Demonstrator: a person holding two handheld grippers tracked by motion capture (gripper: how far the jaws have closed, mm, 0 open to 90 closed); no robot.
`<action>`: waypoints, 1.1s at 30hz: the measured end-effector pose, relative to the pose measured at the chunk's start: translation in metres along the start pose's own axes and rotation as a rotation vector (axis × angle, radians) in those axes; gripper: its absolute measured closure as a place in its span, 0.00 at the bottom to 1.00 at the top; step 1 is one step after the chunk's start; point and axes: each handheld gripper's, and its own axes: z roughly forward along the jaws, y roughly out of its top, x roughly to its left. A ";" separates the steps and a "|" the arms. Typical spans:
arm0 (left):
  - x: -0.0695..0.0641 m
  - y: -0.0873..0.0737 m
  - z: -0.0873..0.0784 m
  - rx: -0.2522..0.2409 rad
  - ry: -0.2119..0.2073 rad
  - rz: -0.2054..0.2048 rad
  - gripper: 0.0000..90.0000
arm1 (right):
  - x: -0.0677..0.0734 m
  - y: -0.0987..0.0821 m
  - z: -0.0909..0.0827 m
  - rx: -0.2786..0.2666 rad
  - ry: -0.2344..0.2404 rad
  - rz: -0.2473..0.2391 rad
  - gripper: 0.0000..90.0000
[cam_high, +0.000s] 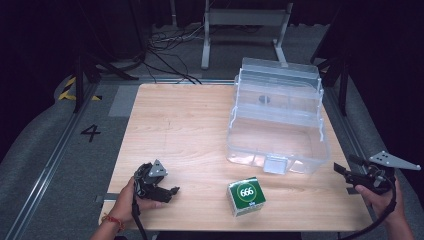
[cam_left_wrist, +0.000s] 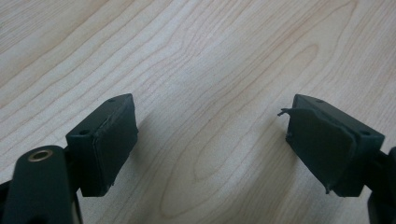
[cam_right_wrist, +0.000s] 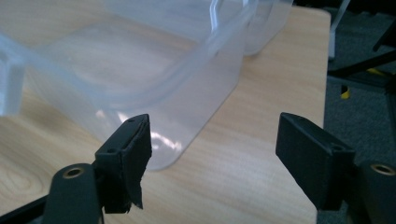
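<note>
1. I count one green box (cam_high: 246, 196) marked 666, one clear plastic container (cam_high: 276, 125) standing open with its lid tipped back, and two grippers, all at one wooden table (cam_high: 180, 125).
2. The green box sits near the front edge of the table, just in front of the container's latch, between my two grippers and apart from both.
3. My left hand (cam_high: 131, 199) rests low at the front left of the table, with the left gripper (cam_high: 172, 191) lying close over the wood and pointing right, toward the box.
4. My right hand (cam_high: 382, 197) holds the right gripper (cam_high: 341, 171) off the table's right edge, aimed inward at the container's near corner.
5. The left jaws stand wide apart with bare wood between them; they grip nothing.
6. The right jaws stand wide apart too, holding nothing, with the container's corner (cam_right_wrist: 187, 116) beyond them, untouched.
</note>
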 end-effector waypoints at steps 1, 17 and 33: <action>-0.001 -0.002 0.001 -0.013 -0.011 -0.011 0.19 | 0.000 0.005 -0.001 -0.004 -0.004 -0.007 0.31; 0.001 -0.005 0.003 -0.042 0.005 -0.015 0.11 | 0.008 0.054 0.040 0.087 0.010 -0.067 0.32; -0.009 0.005 -0.001 0.019 0.053 0.058 0.16 | 0.007 0.045 0.076 0.155 0.053 -0.027 0.50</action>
